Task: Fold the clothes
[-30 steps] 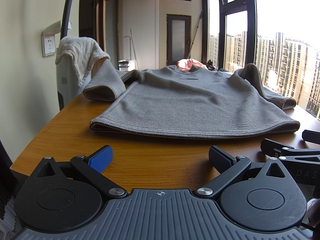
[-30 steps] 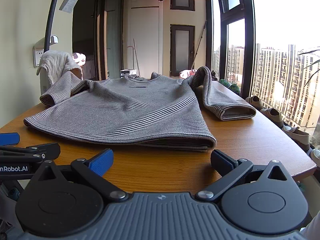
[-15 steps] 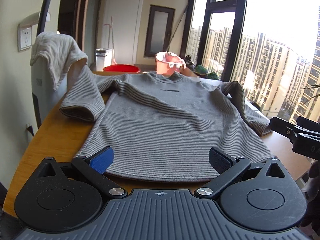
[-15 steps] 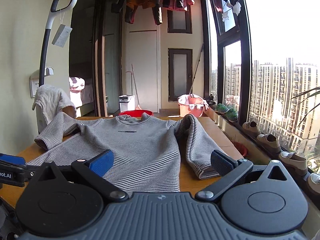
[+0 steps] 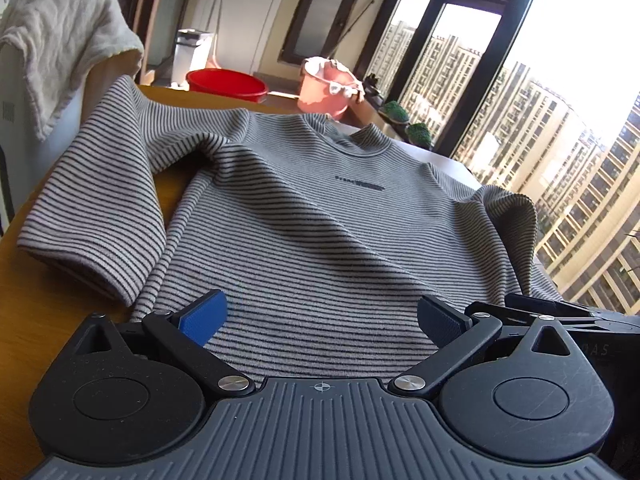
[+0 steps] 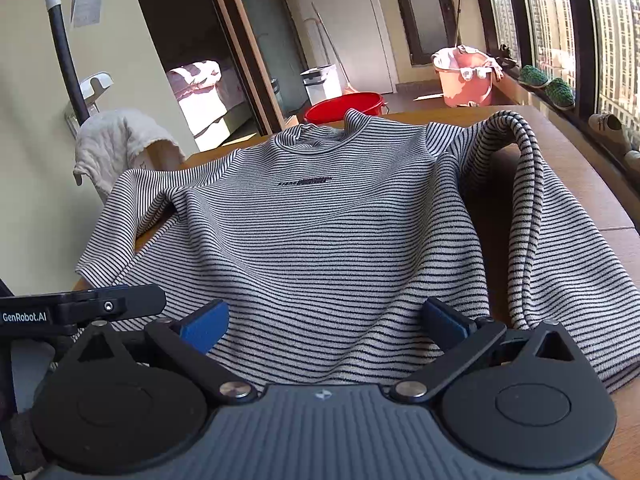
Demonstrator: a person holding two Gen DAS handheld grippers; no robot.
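A grey striped sweater (image 5: 320,232) lies front-up on the wooden tabletop (image 5: 36,312), its hem at the near edge. Bare wood shows right of its humped right sleeve (image 6: 528,200). Both the left gripper (image 5: 322,320) and right gripper (image 6: 324,322) hover over the hem, fingers spread, holding nothing.

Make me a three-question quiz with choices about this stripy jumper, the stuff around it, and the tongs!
1. Where does the striped jumper lie?
A. on the wooden table
B. on the floor
C. in the red basin

2. What colour is the bucket by the window?
A. green
B. pink
C. black

3. How do the left tongs and right tongs stand?
A. both shut
B. one shut on a sleeve
C. both open

Answers: 1 A, the jumper is spread flat on the wood. 2 B, it is pink with cloths in it. 3 C, the fingers stand wide apart with nothing between them.
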